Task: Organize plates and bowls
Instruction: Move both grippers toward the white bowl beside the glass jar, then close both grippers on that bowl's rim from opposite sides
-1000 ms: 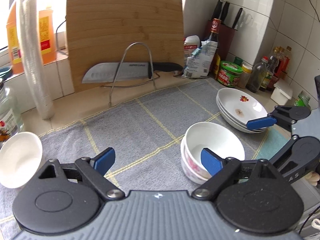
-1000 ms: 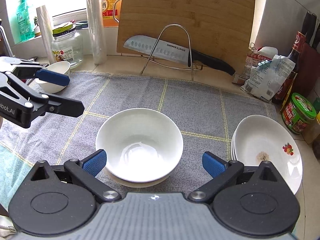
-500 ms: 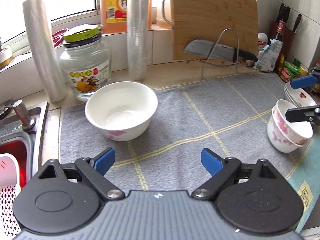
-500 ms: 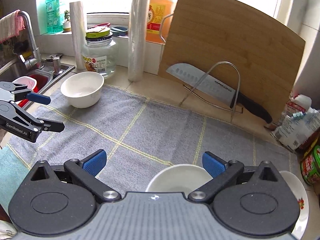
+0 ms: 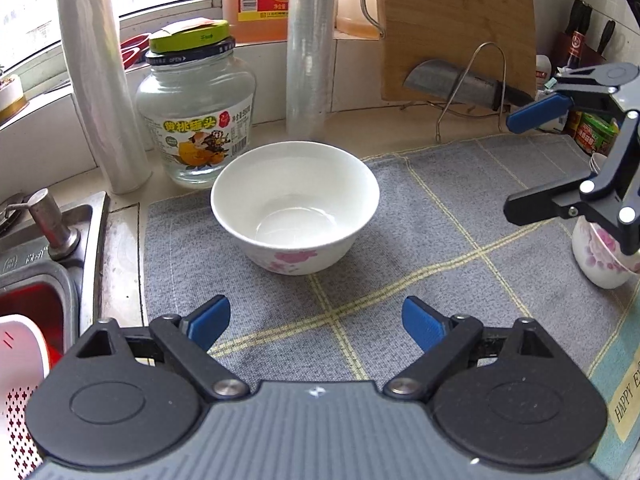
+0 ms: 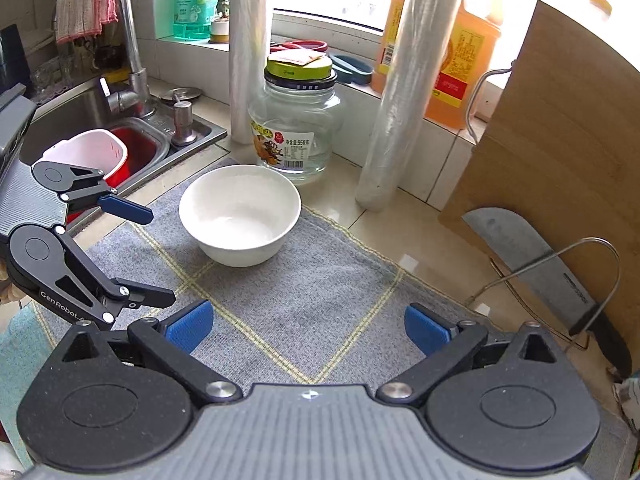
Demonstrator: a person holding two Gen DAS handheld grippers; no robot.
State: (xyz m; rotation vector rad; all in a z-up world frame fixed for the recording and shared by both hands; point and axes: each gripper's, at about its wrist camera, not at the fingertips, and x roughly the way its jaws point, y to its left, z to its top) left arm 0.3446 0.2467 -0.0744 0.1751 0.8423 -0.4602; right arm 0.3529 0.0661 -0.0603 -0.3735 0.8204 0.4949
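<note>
Woven grey mat [image 5: 432, 216] bears a round, glossy white bowl [image 5: 295, 204].

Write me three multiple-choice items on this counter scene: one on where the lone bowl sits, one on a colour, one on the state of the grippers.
1. Where does the lone white bowl stand?
A. in the sink
B. on the grey mat, in front of the glass jar
C. on the cutting board

2. What colour is the jar's lid?
A. green
B. red
C. white

3. How do the left gripper and right gripper stand?
A. both shut on the bowl
B. one holds the knife
C. both open, holding nothing

Answers: 1 B, the bowl rests on the mat near the jar. 2 A, the lid is lime green. 3 C, only mat shows between each pair of blue pads.
</note>
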